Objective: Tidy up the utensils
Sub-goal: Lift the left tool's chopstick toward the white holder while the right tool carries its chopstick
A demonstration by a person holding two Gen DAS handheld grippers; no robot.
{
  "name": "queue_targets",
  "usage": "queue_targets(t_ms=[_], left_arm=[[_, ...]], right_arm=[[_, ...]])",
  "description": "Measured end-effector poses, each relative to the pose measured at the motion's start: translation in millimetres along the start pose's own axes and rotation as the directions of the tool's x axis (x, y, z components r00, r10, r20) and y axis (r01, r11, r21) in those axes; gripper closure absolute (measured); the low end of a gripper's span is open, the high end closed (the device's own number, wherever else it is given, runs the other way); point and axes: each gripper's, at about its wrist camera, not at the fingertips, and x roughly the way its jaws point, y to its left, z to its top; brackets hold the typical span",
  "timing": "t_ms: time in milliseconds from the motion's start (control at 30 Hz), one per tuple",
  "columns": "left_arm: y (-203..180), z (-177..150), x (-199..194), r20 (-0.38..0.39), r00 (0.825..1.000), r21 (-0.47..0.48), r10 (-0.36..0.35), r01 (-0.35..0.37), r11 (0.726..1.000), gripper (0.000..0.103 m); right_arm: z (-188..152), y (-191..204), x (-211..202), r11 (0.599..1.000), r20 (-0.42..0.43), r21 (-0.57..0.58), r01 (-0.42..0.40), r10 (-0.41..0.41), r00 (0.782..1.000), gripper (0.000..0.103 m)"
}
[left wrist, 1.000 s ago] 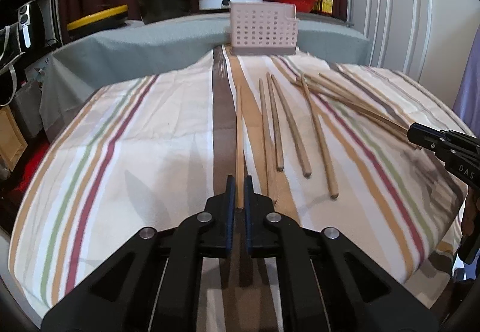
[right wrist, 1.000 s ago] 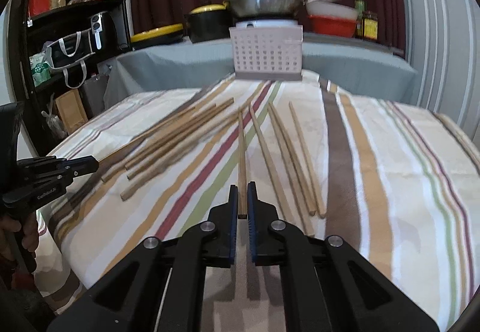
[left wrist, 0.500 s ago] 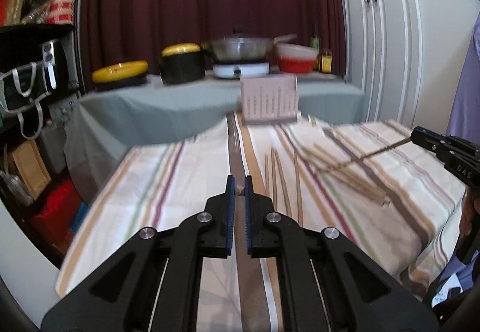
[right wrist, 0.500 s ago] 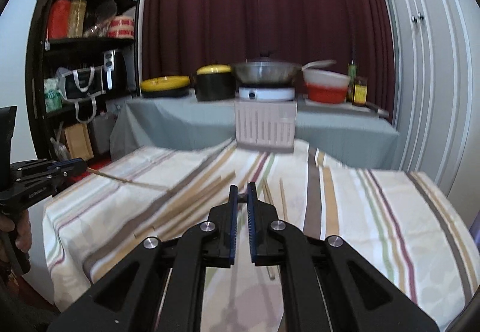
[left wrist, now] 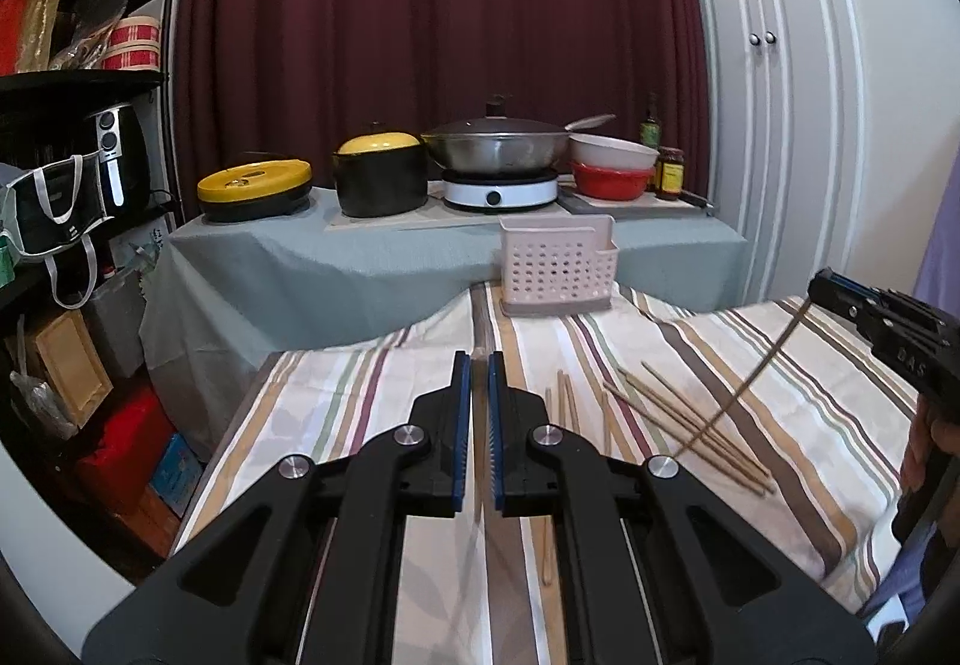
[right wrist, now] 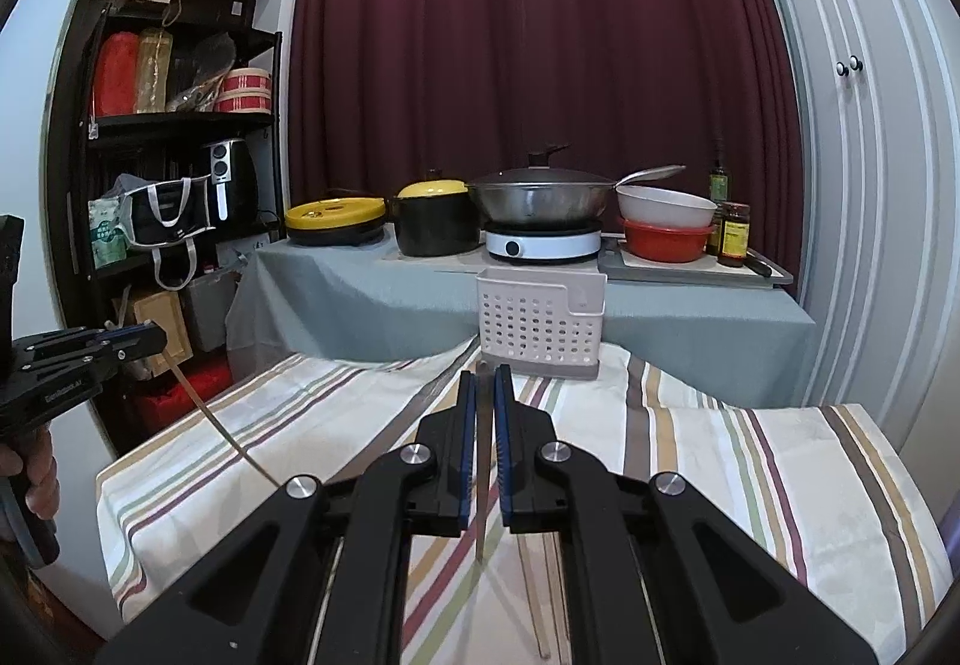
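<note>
Left tool [left wrist: 479, 359]: jaws nearly together, pinching one chopstick [right wrist: 204, 413]; in the right wrist view the stick hangs slanting down from its tips. Right tool [right wrist: 485, 374]: same narrow gap, clamped on a second chopstick [left wrist: 744, 383], which trails down toward the cloth in the left wrist view. Both tools are raised above the striped tabletop [left wrist: 780, 407], pointing toward the white perforated holder [left wrist: 555, 269].

Step in hand, as I judge it: carry phase, one stick per tool, bound for the holder.

Next move calls for tipping each stick upright over the holder's open top, then releasing. Loose hanging ends may catch the rim.

Holder stands at the far edge of the tabletop, ahead of both tools, well apart. Remaining chopsticks [left wrist: 666, 413] lie loose on the cloth below, between tools and holder.
</note>
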Motion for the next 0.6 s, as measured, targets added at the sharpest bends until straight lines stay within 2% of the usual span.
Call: queue_targets(t_ms=[233,400,600], left_arm=[[3,13,26,0.025,0.999,-0.021,0.036,-0.035,0.999,0.096],[6,31,39,0.005,1.000,-0.030,0.001,-0.001,1.000,0.096],[3,73,61,0.047,0.998,-0.017,-0.041,0.041,0.999,0.096]], right_arm=[[7,-2,16,1.000,0.021,0.008,-0.017,0.016,1.000,0.096],[24,-16,20,0.998,0.046,0.043,-0.046,0.044,0.998,0.096],[60,-34,35,0.998,0.105,0.042,-0.052,0.047,0.993,0.096]])
